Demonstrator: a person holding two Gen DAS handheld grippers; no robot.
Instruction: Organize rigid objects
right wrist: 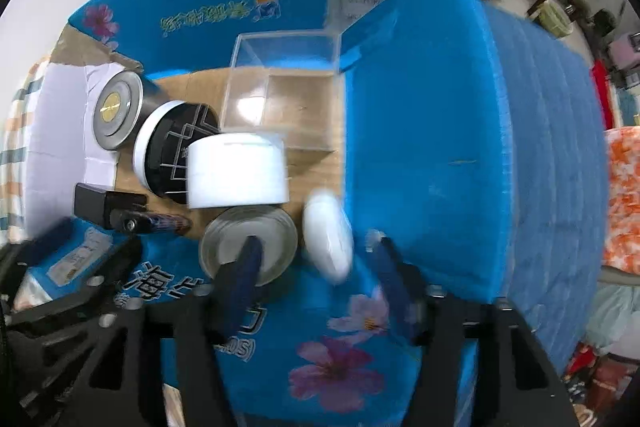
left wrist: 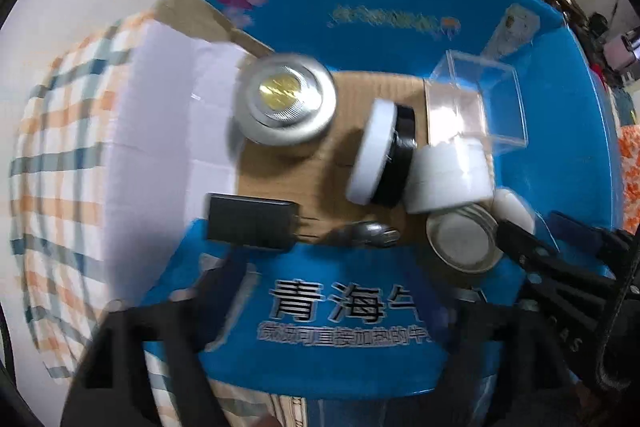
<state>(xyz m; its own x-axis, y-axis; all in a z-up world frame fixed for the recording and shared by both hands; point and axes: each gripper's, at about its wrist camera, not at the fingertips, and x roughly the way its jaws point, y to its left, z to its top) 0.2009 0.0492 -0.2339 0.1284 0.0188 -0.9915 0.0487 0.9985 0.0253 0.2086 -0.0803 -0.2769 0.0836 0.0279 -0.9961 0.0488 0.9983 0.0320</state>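
Right wrist view: I am hovering the right gripper, fingers spread wide and empty, around the white egg-shaped case in the blue box; smooth, light and slippery-looking, it wants gripping across its narrow middle.

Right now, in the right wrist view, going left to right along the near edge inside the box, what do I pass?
Black adapter → dark pen-like piece → round metal tin → white oval case → blue box wall.
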